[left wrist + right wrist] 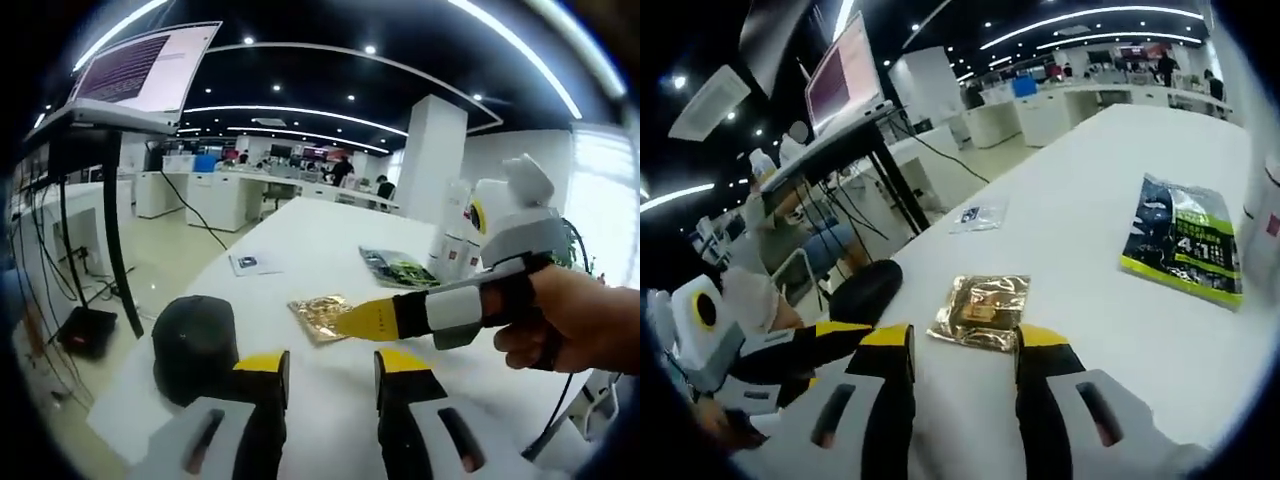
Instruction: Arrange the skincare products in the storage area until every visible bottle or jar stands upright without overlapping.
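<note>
Desk: white desk (300, 240), long, in an open-plan office.
Left tool: left tool (330, 372) low over near desk edge, jaws apart w/ bare desk between, gripping nothing.
Right tool: right tool (962, 345) also w/ jaws spread, nothing held; gold packet just ahead of the tips. In left gripper view it came in from the right, held in a person's hand (570, 320), tip at the packet; can't tell if touching.
Gold packet: gold foil sachet (980, 310) lay flat, mid-desk, just beside right tool's tips.
Dark lid/jar: black rounded obj (195, 345) sat near desk edge, just beside left tool; can't tell if jar or cap.
Green packet: dark/green sachet (1185, 240) flat, well apart from gold one, further up desk.
Bottles: white bottles/cartons (455, 240) stood upright at far side near green packet; detail too blurred.
Small card: small pale packet (980, 213) flat, further off.
Step (est.): approach phase, right tool lining up on gold sachet; nothing picked yet.
Next move needs: lower the right tool, get a jaw under the thin flat edge, close gently; foil prob. slippery, may slide on desk.
</note>
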